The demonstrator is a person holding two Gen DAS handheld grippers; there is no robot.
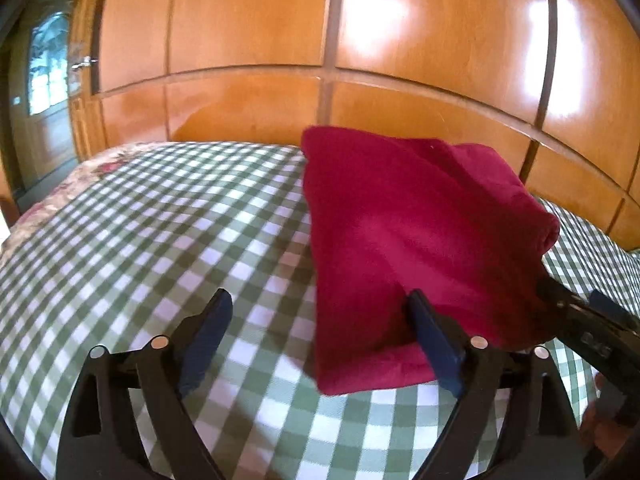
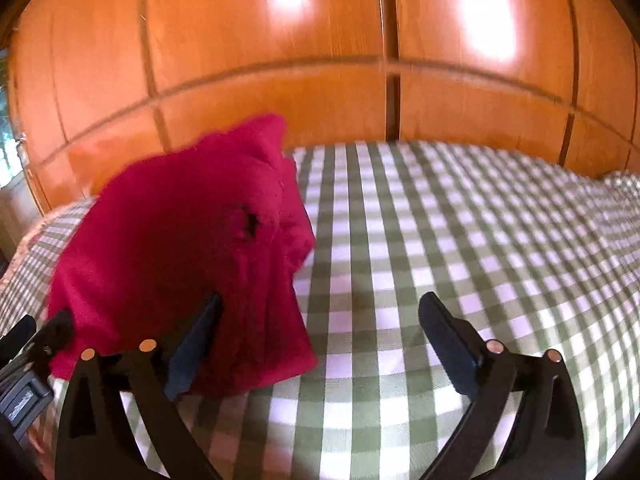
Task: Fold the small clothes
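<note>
A dark red garment (image 1: 408, 240) lies folded in a loose, thick pile on the green-and-white checked bedspread (image 1: 160, 240). My left gripper (image 1: 320, 308) is open at the pile's near left corner. Its right finger stands in front of the cloth and its left finger over bare bedspread. In the right wrist view the same garment (image 2: 180, 248) sits to the left, with a small dark hole or fold near its top. My right gripper (image 2: 322, 312) is open wide, its left finger against the cloth's near edge and its right finger over the bedspread (image 2: 460, 220). Neither gripper's pads press on anything.
Glossy wooden wardrobe panels (image 1: 360, 40) rise right behind the bed. A door with glass (image 1: 48, 64) is at the far left. A floral cover (image 1: 80, 180) edges the bed's left side. Checked bedspread stretches away to the right (image 2: 540, 240).
</note>
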